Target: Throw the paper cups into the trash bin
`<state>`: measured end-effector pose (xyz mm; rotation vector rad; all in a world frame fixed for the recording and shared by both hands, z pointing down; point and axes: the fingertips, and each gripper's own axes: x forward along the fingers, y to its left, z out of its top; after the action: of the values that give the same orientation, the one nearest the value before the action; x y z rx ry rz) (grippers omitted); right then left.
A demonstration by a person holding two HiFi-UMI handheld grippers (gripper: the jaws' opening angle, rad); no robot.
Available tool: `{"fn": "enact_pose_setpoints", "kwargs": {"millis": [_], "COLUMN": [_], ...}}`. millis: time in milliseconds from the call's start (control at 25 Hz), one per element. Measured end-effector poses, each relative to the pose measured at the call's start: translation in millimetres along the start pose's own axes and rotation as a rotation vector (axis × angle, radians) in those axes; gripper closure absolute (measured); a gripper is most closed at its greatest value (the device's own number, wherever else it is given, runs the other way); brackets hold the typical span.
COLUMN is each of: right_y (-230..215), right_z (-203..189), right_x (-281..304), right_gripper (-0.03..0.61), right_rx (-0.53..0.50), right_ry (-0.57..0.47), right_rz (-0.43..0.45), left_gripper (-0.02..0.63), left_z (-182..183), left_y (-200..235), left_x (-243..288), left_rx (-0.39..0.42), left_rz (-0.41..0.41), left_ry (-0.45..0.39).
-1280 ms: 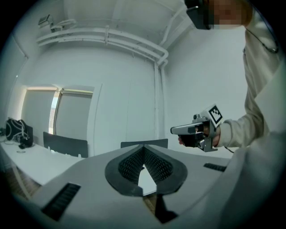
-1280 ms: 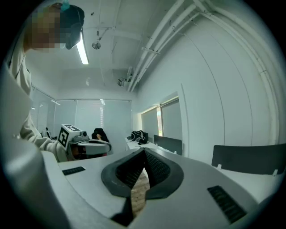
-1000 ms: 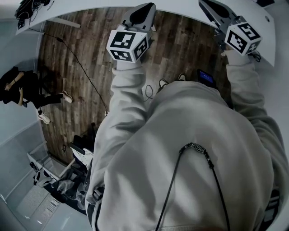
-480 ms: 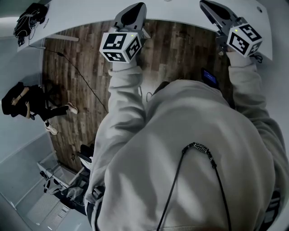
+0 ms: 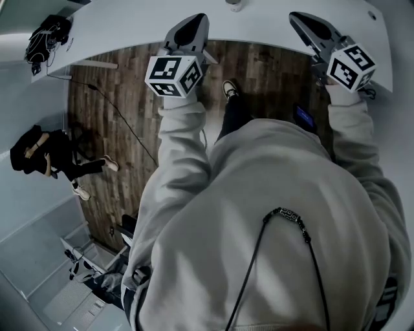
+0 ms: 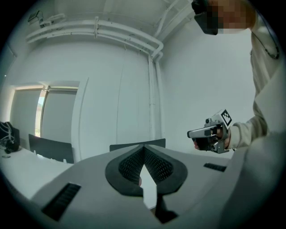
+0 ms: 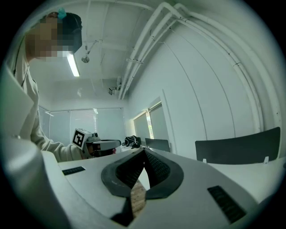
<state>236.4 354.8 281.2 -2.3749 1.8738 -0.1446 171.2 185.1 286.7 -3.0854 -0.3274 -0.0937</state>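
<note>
Step, judged: approach, nothing picked up yet. Left gripper [image 5: 189,26], right gripper [image 5: 309,24]: both level, arms extended toward white table [image 5: 259,22] along frame top. Jaws pressed together, empty. Small pale object [image 5: 234,5] at top edge, possibly paper cup. Trash bin not seen. Next: open jaws, reach cup.

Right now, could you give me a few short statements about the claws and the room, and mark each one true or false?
1. The left claw and the right claw are both shut, with nothing between the jaws. True.
2. The floor is grey carpet. False: it is wooden planks.
3. A dark object lies on the white table. True.
4. Both claws point straight down at the floor. False: they point forward, toward the table.
</note>
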Motion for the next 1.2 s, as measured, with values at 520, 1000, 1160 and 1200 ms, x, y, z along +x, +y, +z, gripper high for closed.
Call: {"fn": "enact_pose_setpoints", "kwargs": {"millis": [520, 1000, 1160, 1200], "right_y": [-70, -154, -171, -177], "right_z": [-15, 32, 30, 29], "right_x": [53, 228, 256, 261], "right_gripper": [0.559, 0.558, 0.558, 0.558], "right_rx": [0.013, -0.031, -0.027, -0.031], "right_ry": [0.057, 0.070, 0.078, 0.078], "right_rz": [-0.042, -0.131, -0.143, -0.158], "left_gripper": [0.618, 0.618, 0.618, 0.618], "left_z": [-12, 0, -4, -6], "left_y": [52, 230, 249, 256], "left_x": [84, 182, 210, 215], "left_rx": [-0.043, -0.022, -0.006, -0.010], "left_rz": [-0.073, -0.102, -0.150, -0.143], "left_ry": [-0.021, 0.009, 0.012, 0.013]}}
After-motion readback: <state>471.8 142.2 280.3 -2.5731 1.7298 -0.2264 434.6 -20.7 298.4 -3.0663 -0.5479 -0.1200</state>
